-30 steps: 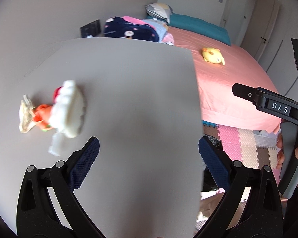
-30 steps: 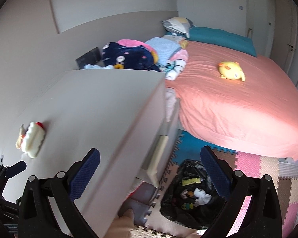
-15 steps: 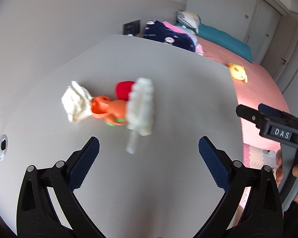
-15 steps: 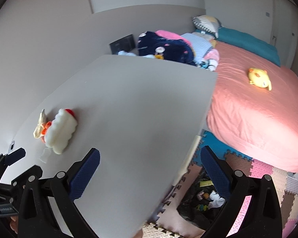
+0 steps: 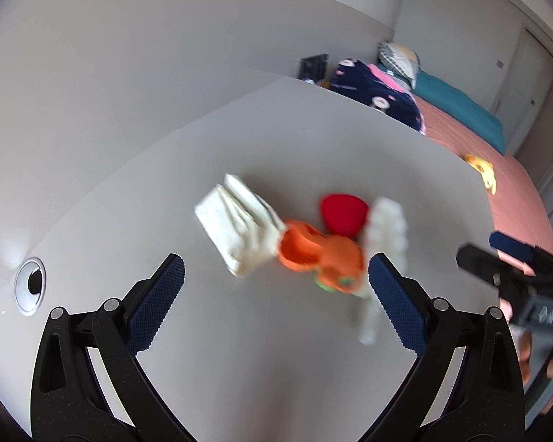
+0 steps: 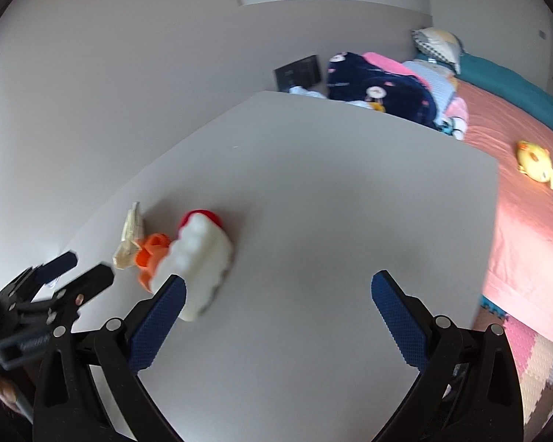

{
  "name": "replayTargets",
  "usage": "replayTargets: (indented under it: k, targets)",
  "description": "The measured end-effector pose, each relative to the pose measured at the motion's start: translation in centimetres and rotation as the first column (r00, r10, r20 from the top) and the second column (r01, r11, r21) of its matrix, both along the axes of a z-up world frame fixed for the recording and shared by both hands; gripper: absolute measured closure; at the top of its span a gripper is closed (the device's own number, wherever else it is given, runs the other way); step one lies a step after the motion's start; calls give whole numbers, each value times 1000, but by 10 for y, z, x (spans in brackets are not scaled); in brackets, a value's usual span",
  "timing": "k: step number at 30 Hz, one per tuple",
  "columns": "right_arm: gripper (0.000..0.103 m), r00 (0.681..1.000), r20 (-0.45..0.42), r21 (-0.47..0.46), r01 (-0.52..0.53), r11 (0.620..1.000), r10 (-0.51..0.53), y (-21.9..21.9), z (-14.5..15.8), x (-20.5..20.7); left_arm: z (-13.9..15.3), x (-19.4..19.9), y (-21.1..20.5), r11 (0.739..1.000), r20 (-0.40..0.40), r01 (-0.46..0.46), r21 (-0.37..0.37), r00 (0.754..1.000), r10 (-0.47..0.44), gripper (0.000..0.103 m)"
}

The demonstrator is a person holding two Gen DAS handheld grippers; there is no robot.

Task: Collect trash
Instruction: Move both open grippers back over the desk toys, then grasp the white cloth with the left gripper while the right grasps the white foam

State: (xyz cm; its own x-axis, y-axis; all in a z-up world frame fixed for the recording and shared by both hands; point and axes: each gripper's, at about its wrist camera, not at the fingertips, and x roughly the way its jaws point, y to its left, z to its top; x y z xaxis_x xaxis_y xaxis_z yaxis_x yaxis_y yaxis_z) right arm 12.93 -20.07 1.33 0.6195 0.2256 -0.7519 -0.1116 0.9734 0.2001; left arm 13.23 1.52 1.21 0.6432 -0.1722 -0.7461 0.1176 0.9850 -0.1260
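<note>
Both our grippers hover wide open over a grey desk where a small heap of trash lies.

Our left gripper (image 5: 276, 287) holds nothing, nor does our right gripper (image 6: 278, 300). The trash, a crumpled wrapper (image 5: 239, 226), orange scrap (image 5: 320, 256), red piece (image 5: 343, 213) and white ribbed bottle (image 6: 199, 269), sits on the desk (image 6: 331, 221) between and just ahead of the left fingers.

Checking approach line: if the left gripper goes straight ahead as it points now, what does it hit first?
Probably the orange wrapper in the trash pile: the open left gripper points at it, the cream paper just left. Blur leaves depth uncertain.
</note>
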Motion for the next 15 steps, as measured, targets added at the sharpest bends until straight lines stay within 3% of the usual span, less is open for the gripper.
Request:
replayTargets:
  k: [9,12,15]
  targets:
    - [3,997,-41,8,-67,998,67,41,-19,19,-15,39,18,998,-51,-43,-35,998,41,6]
    - [10,996,-50,2,-75,997,75,49,-23,27,-23,50,20,997,-76,-63,-40,995,60,7]
    - [19,994,-62,4,-85,996,85,55,-29,32,-30,57,20,997,-98,-69,-35,993,65,14]
